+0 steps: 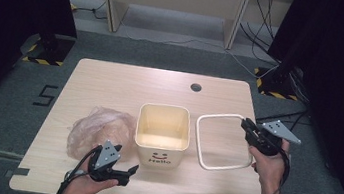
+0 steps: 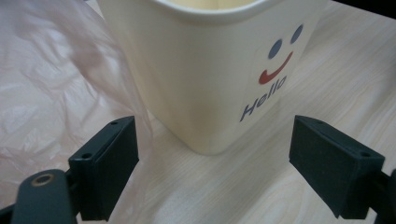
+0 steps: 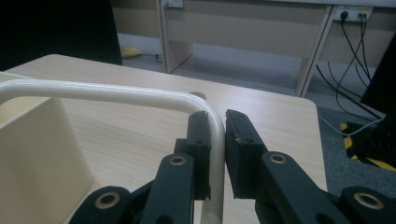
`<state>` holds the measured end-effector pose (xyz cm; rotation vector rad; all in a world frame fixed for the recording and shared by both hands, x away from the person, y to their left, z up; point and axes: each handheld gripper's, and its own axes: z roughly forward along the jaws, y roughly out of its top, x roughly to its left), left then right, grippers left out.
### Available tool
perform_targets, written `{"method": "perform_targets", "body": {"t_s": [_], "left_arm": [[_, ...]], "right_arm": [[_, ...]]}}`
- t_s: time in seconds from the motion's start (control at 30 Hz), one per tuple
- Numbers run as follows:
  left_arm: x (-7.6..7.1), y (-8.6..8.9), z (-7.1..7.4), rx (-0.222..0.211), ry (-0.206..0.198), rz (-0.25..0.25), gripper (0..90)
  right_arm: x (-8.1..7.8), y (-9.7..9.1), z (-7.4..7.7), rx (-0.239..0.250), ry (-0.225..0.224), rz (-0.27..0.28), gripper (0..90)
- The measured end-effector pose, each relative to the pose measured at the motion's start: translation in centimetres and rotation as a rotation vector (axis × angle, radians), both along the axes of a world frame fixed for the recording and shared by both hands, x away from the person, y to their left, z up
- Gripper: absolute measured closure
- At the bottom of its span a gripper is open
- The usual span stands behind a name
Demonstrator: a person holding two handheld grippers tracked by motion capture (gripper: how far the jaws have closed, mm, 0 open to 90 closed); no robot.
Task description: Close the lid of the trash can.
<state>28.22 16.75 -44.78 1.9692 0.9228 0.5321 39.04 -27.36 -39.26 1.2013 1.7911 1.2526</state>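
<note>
Pale wood tabletop (image 1: 111,81) is carrying everything we are working with: a cream bin (image 1: 162,133) printed "Hello" in the middle, a crumpled clear bag (image 1: 97,130) just beside it on the left, and a white ring (image 1: 214,143) on the right. We are holding that ring with the right gripper (image 1: 248,126), jaws clamped on its rounded far corner, and in the right gripper view the tube is sitting pinched between the pads. We are judging it light and stiff, a glossy frame that could be slipping or swinging in a single-corner hold, so gripping at a straight side nearer its middle would be steadier. Our left gripper (image 1: 131,171) is hovering in front of the bin, jaws wide apart and holding nothing. We are unsure whether the ring's near edge is resting on the tabletop, and the bag's folds are hard to read.
</note>
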Motion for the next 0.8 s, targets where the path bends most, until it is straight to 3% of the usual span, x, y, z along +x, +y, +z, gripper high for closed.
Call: {"method": "perform_targets", "body": {"t_s": [0.13, 0.43, 0.8], "left_arm": [[-0.2, -0.4, 0.4, -0.02, 0.0, -0.016, 15.1], [-0.5, -0.9, 1.4, -0.013, -0.028, -0.025, 15.1], [-0.2, -1.8, 1.6, -0.018, -0.035, -0.034, 15.1]], "right_arm": [[0.1, 0.7, 0.7, 0.005, -0.015, 0.019, 80.8], [0.6, 1.7, 1.9, 0.034, -0.028, 0.059, 80.9], [1.7, 5.4, 2.4, 0.055, -0.012, 0.132, 80.9]]}}
